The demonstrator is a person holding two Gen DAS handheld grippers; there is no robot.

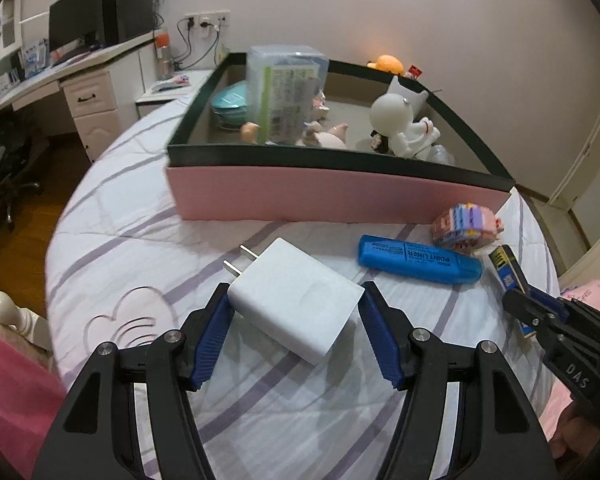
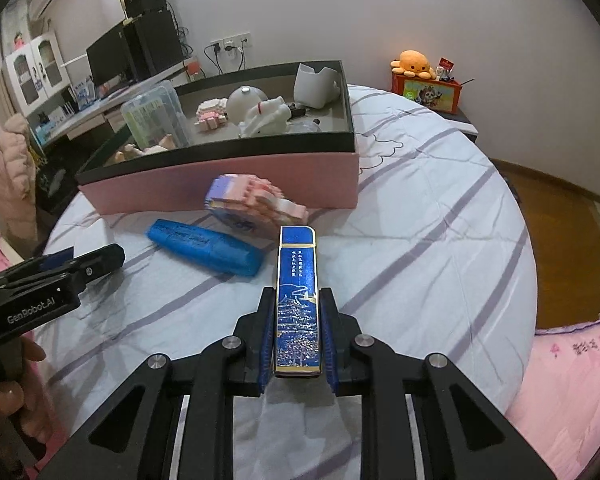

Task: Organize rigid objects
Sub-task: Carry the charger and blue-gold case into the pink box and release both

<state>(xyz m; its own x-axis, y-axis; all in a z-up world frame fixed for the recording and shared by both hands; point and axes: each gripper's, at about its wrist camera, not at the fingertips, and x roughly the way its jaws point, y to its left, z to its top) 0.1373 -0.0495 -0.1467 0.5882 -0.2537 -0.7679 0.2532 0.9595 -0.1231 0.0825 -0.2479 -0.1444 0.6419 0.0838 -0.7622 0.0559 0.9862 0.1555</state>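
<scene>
In the left wrist view, the left gripper [image 1: 294, 312] is clamping one white charger [image 1: 296, 304] between its blue pads, two prongs pointing up-left. Three more loose things are lying on the striped bedsheet [image 1: 140, 248] in front of the box: one blue marker [image 1: 420, 260], one pink brick toy [image 1: 466, 226] just beside it, and one slim blue case [image 1: 504, 270] that the right gripper [image 1: 518, 294] is gripping at the right edge. One pink box [image 1: 332, 196] with a dark rim is sitting behind them, holding a clear plastic tub [image 1: 284, 92], a teal round item [image 1: 230, 104], a white figurine [image 1: 396, 120] and some small pinkish toys.

In the right wrist view, the right gripper [image 2: 298, 312] is squeezing the slim blue case [image 2: 298, 280] lengthwise between nearly closed fingers. One marker [image 2: 204, 246] and one brick toy [image 2: 252, 204] are resting ahead, touching each other. The box [image 2: 228, 180] is containing the tub [image 2: 156, 116], a second pink brick toy [image 2: 212, 114], the white figurine [image 2: 256, 114] and a white cup-like piece [image 2: 316, 84]. The left gripper [image 2: 100, 260] is showing at the left edge.
</scene>
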